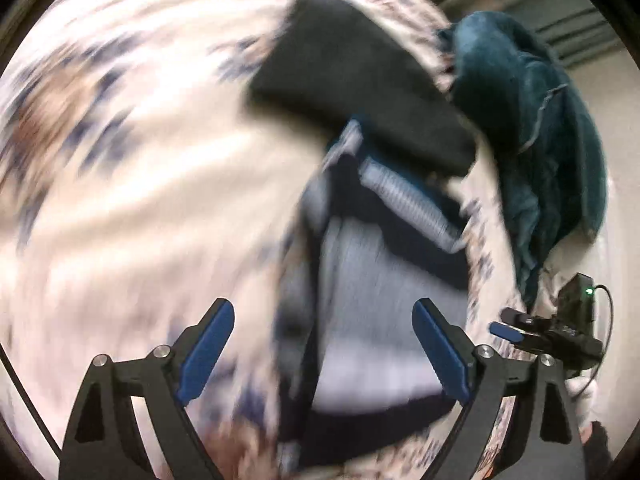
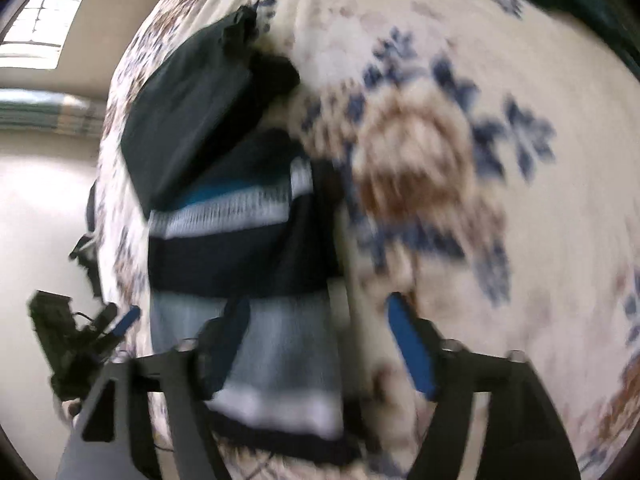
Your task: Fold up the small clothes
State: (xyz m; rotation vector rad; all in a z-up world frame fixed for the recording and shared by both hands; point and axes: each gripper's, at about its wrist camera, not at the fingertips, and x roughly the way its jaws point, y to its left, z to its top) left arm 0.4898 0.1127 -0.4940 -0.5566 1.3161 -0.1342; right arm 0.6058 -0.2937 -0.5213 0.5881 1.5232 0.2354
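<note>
1. While both views are smeared with motion blur, the setup is readable enough: a striped garment (image 1: 360,280) lies on a floral bedspread (image 1: 140,200), with a black piece (image 1: 348,92) lying at its far end, maybe overlapping it.

2. Left gripper (image 1: 324,356) is spread wide with nothing between the fingers, hovering over the near end of the striped garment. Right gripper (image 2: 320,352) is also spread wide, one finger over the grey band and the other out over the bedspread.

3. What could go wrong, as I see it: with the jaws this wide and close to the bed, a pinch could grab the bedspread along with the cloth and drag it up into the fold.

4. Both grippers sit at the same end, so if only one catches an edge, the fold goes crooked. They're also near each other; the right one shows at the edge of the left view (image 1: 508,332), so a bump is possible.

5. A teal heap (image 1: 540,140) sits at the bed's edge, not in the way.

6. Looks-wise: the striped garment has navy, white, grey and a bit of bright blue in bands, lying fairly flat, possibly already folded once. Hard to call through the blur.
</note>
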